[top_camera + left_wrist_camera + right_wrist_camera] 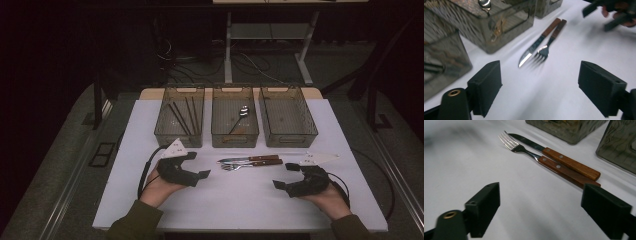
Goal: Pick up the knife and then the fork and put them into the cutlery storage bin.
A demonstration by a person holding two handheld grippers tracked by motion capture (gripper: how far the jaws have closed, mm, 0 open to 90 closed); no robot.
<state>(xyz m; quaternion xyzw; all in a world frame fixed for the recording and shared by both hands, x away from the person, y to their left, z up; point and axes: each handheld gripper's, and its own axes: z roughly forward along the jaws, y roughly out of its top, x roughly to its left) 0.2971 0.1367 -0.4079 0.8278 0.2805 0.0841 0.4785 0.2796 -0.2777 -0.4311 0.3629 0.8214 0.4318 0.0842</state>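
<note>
Wood-handled knife (250, 159) and fork (252, 164) lie side by side on the white table (225, 200) — between the left gripper (196, 165) and right gripper (283, 175), ahead of both, untouched. Each gripper's jaws stand wide apart, holding nothing.

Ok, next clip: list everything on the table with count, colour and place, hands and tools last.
bins: three, clear smoky, row at the table's far edge.
chopsticks: a few, dark, in the left bin.
spoon: one, silver, in the middle bin.
knife: one, wooden handle, on the table before the bins.
fork: one, wooden handle, beside the knife.
table: one, white top.
left gripper: black, open, left of the cutlery.
right gripper: black, open, right of it.
</note>
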